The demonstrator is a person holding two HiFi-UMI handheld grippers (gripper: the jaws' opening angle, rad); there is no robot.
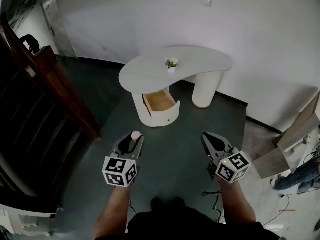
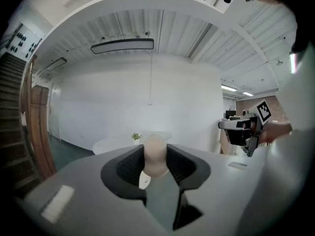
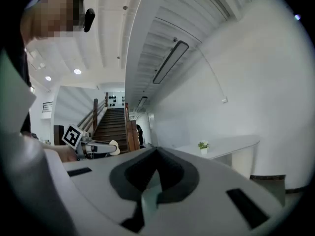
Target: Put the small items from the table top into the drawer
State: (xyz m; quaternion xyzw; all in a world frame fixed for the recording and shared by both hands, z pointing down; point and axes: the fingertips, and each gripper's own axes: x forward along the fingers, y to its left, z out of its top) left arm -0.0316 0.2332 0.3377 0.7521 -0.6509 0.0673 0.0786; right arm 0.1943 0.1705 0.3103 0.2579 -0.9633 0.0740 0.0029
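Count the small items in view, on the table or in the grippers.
2. A potted plant stands on the table top; a beige rounded item is gripped in the left gripper's jaws. More may lie hidden in the open drawer.

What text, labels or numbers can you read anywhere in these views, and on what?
No words or numbers are readable in any view.
Left marker cube: black-and-white square patterns only, no letters.
Right marker cube: the same.
Desk, open drawer, plant pot: no print visible.
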